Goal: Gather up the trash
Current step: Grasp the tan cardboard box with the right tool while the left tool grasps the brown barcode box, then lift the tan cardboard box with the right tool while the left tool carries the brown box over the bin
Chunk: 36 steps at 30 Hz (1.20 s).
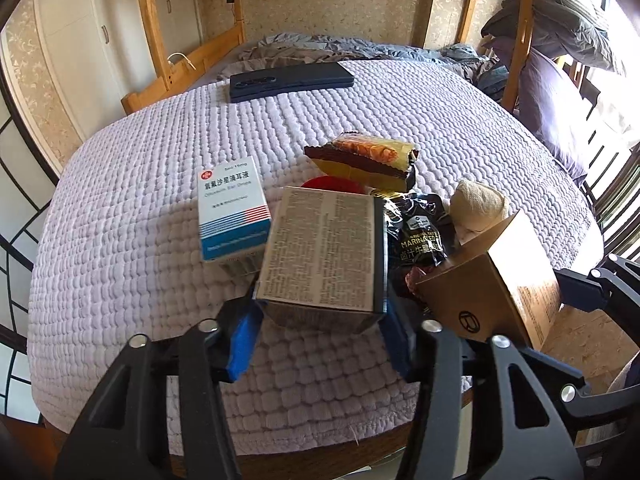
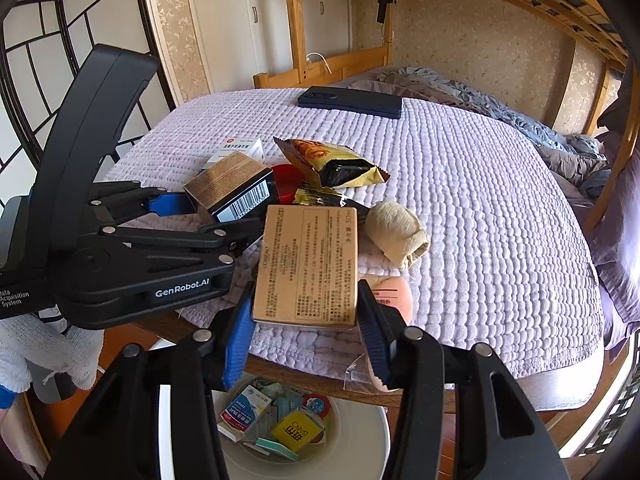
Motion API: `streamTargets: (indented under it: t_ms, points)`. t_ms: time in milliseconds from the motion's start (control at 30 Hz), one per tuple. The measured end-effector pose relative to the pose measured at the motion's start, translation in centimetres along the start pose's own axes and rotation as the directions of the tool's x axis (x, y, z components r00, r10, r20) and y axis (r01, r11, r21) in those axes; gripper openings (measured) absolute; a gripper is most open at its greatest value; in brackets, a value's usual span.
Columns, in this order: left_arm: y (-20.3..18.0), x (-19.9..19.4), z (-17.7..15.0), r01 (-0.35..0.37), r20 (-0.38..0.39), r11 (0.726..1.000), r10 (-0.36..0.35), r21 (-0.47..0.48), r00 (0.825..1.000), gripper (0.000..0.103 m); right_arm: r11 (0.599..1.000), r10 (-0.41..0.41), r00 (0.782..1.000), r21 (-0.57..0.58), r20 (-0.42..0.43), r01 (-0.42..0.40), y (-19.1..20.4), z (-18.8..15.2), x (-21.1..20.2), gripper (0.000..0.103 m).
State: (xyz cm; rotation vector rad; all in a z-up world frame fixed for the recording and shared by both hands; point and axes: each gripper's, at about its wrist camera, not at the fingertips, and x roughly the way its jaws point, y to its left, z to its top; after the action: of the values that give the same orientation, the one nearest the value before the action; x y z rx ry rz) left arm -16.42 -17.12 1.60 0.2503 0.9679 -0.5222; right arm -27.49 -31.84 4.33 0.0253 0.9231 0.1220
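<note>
The left gripper (image 1: 320,312) pinches a black printed carton (image 1: 324,252), the right gripper (image 2: 306,320) a tan L'Oréal box (image 2: 308,264); below it the white bin (image 2: 360,432) holds several packets, while wrappers (image 2: 332,164) ahead remain.

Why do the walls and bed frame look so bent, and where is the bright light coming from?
Both views: fisheye lenses bow the wooden bed frame and darken the corners. Left wrist view: sunlight from the right washes out the brown carton side. Right wrist view: print on the tan box stays sharp, and the white bin below is evenly lit.

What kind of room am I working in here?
Most likely a bedroom: a wooden bunk bed frame with rumpled bedding, built-in closet doors, and a table under a quilted cover.
</note>
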Motion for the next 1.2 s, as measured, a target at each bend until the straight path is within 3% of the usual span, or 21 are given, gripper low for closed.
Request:
streamTargets:
  t_ms: [1200]
  points:
    - [-0.7,-5.3,-3.4,0.024,0.009,0.999,-0.024,-0.029,1.000,0.050,0.999,0.016,0.998,-0.029,0.055,-0.015,0.8,-1.2,-3.9,0.047]
